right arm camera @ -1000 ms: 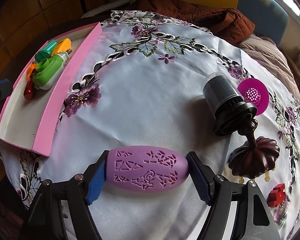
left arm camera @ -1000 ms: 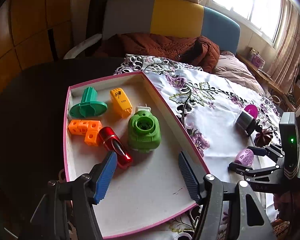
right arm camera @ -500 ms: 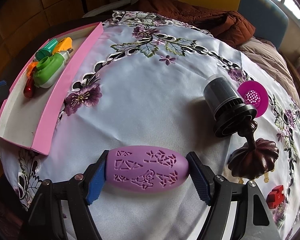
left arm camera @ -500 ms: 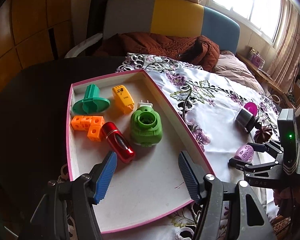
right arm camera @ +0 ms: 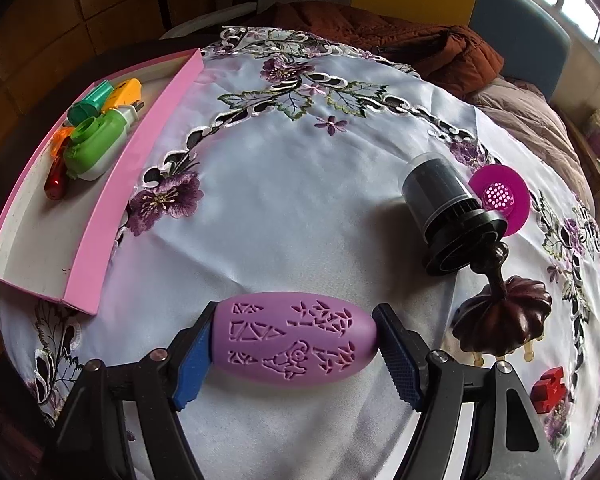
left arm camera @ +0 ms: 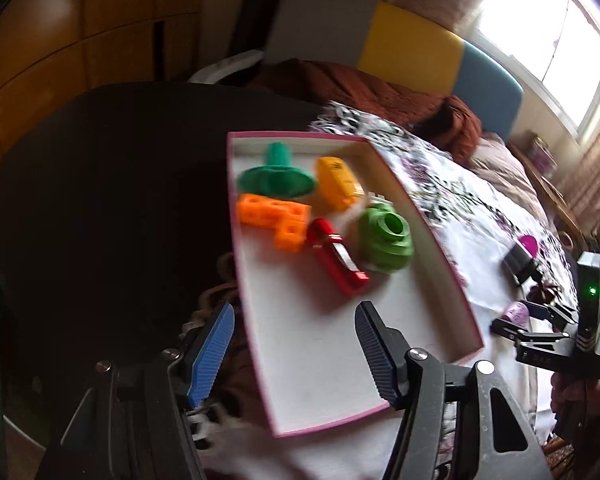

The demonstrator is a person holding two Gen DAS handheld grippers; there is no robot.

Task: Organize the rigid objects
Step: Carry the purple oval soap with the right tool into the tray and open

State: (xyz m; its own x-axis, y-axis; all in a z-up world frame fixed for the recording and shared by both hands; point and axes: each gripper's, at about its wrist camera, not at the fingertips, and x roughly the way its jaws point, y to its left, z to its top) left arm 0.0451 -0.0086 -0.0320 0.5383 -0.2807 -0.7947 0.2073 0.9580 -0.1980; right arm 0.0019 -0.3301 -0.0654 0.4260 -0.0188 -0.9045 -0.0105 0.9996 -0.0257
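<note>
Right wrist view: I see my right gripper (right arm camera: 294,354) clamped end to end on the purple carved egg-shaped piece (right arm camera: 294,338), one pad on each tip, low at 6 o'clock over the embroidered cloth (right arm camera: 300,184).
Left wrist view: my left gripper (left arm camera: 294,350) holds nothing; its jaws are closing a little, with only the tray's near corner between them. This picture is blurred.
Pink tray (right arm camera: 96,248): it sits at 9 o'clock from the held piece, on the edge of the cloth. From my left camera its white floor (left arm camera: 324,332) is bare in the near half.
Tray contents: all in the far half, a teal flanged piece (left arm camera: 276,178), a yellow piece (left arm camera: 336,182), an orange block cluster (left arm camera: 276,216), a red cylinder (left arm camera: 336,256) lying flat, and a green round-holed piece (left arm camera: 386,238) by the right wall.
Loose on cloth: a black cylinder (right arm camera: 448,208) tipped over at 2 o'clock, a magenta perforated disc (right arm camera: 500,196) just behind it, a dark ridged wooden piece (right arm camera: 504,320) touching the cylinder's base with its stem, and a small red block (right arm camera: 548,390) at 4 o'clock.
Bench: the dark bench top (left arm camera: 112,184) shows bare at 9 o'clock from the tray.
Person: a hand (left arm camera: 576,392) grips the right tool's handle at the left view's edge.
</note>
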